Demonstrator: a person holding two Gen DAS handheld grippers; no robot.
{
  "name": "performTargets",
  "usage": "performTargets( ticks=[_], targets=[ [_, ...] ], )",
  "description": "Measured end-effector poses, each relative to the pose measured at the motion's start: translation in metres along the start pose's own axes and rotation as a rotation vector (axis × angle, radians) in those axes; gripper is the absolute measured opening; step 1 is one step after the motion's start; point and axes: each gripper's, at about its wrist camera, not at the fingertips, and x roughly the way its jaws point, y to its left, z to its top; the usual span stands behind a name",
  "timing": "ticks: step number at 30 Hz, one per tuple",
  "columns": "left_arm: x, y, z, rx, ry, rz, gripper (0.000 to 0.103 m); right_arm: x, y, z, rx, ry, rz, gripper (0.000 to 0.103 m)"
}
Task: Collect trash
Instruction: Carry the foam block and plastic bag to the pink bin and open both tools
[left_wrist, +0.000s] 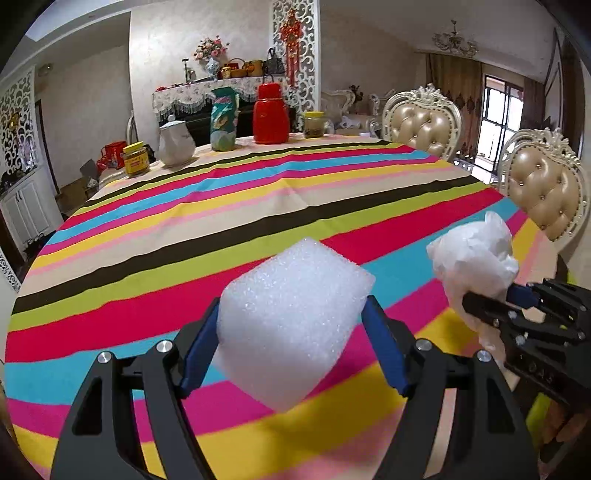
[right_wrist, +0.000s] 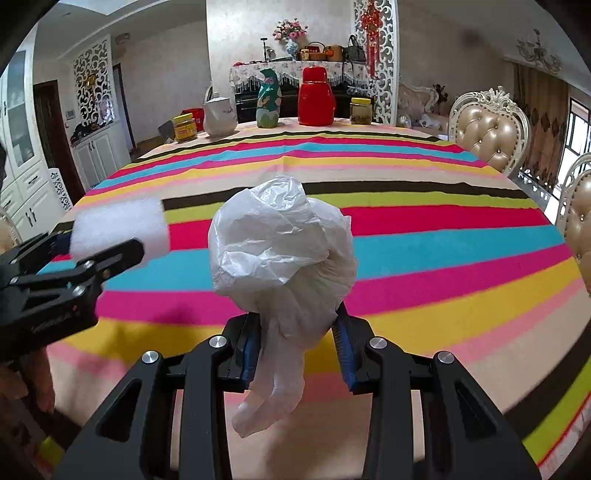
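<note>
Left wrist view: the left tool (left_wrist: 291, 325) pinches a white foam block (left_wrist: 295, 314) clear above the striped desk (left_wrist: 258, 192). Just to its right, the right tool (right_wrist: 295, 343) pinches a crumpled plastic bag (right_wrist: 280, 251). No bin is in sight.

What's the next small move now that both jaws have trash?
Probably carry both pieces off the table toward a bin; none shows in either view. The left gripper holds the foam block and the right gripper holds the crumpled bag, both lifted above the striped cloth, which shows no other scraps.
</note>
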Motion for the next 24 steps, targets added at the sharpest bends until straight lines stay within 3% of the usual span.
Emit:
performTargets(
  ticks=[13,17,24],
  targets=[
    [-0.049,-0.079,-0.031,0.093,-0.053,-0.134,0.073,-0.095,-0.047,-0.079,0.103,-0.052,-0.026,0.035],
    [-0.064,-0.109,-0.034,0.133,-0.064,-0.203,0.073,-0.127,-0.069,-0.103,0.153,-0.072,-0.064,0.035],
    [-0.093,-0.183,-0.027,0.259,-0.102,-0.395,0.073,-0.192,-0.118,-0.139,0.271,-0.111,-0.208,0.035]
  ],
)
